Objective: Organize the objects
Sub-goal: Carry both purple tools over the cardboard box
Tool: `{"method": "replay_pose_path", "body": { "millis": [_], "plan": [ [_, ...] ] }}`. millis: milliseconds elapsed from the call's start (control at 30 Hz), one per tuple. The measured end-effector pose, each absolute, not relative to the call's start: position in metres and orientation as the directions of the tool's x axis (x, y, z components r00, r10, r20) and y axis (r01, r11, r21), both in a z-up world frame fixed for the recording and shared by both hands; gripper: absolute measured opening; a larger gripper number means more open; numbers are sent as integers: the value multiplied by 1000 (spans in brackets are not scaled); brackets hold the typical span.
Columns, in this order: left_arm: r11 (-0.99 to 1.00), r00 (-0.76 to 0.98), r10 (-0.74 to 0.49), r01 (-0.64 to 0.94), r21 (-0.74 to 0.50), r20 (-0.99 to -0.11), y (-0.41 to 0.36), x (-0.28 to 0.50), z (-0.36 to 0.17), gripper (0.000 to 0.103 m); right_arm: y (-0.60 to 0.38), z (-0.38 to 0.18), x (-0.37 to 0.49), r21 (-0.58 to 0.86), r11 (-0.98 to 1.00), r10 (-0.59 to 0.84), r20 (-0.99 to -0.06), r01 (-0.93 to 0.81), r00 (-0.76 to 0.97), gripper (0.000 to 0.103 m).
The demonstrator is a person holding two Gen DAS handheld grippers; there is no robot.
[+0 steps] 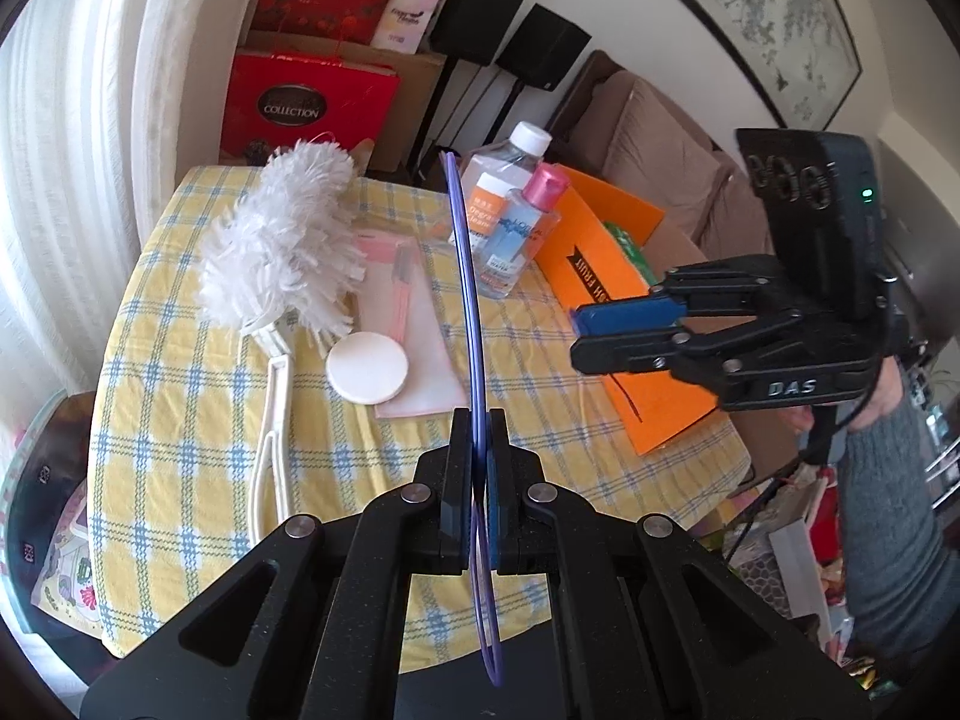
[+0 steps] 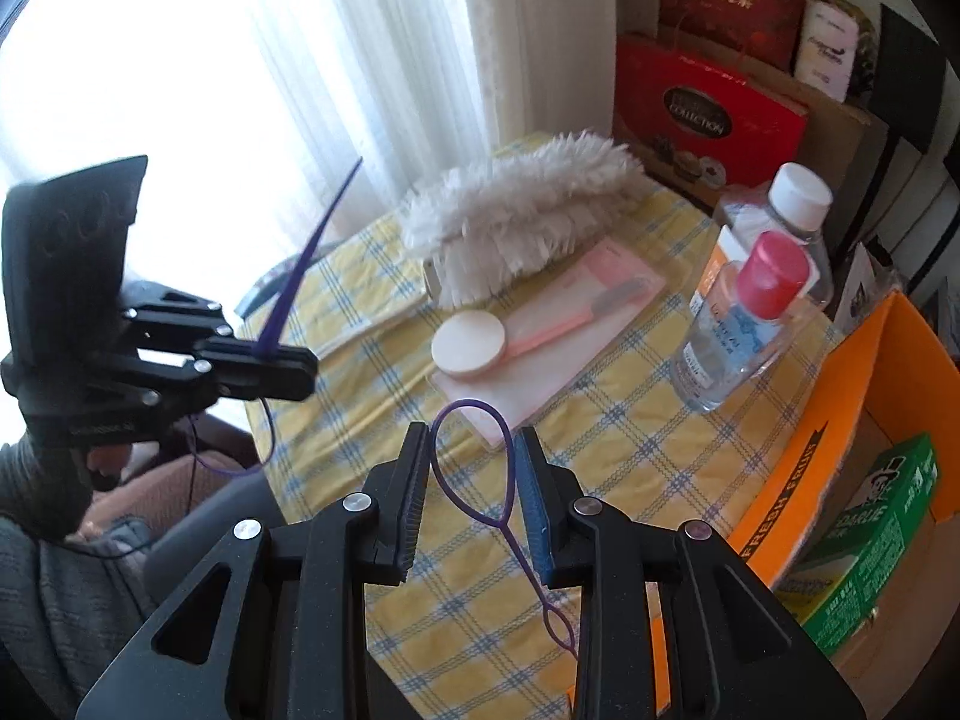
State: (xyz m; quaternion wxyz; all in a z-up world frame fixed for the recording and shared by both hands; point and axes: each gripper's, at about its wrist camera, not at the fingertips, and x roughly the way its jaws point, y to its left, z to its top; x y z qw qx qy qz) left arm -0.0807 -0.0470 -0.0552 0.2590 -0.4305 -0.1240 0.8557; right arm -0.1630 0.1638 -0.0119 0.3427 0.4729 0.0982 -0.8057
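My left gripper is shut on a thin purple hair-loop tool, seen edge-on, its pointed end up and its loop hanging below the fingers. The right wrist view shows that gripper off the table's left edge with the same tool. My right gripper holds a second purple loop tool; the loop spans the gap and touches both pads. In the left wrist view the right gripper hovers over the orange box.
On the yellow checked tablecloth lie a white duster, a round white pad and a pink packet. A pink-capped bottle and a white-capped bottle stand beside the box, which contains a green carton.
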Motion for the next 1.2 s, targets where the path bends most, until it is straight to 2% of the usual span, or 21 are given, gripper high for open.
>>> {"method": "replay_pose_path", "body": {
  "millis": [200,467,800,1200],
  "plan": [
    [-830,-497,556,-374,-414,-666,-20,-86,-34,3,177,26,-133,217,-800,-500,-756,559,-422,28],
    [-799,-498,599,-433,-418,-627,21,-100,4,3,209,61,-119,212,-856,-464,-716,471,-521,28],
    [-792,-530,607,-465,-396,-592,78,-119,39,3,260,84,-101,155,-945,-315,-662,287,-680,28],
    [-819,-555,566,-465,-337,-610,140,-134,48,3,311,81,-80,151,-982,-180,-609,110,-772,28]
  ]
}}
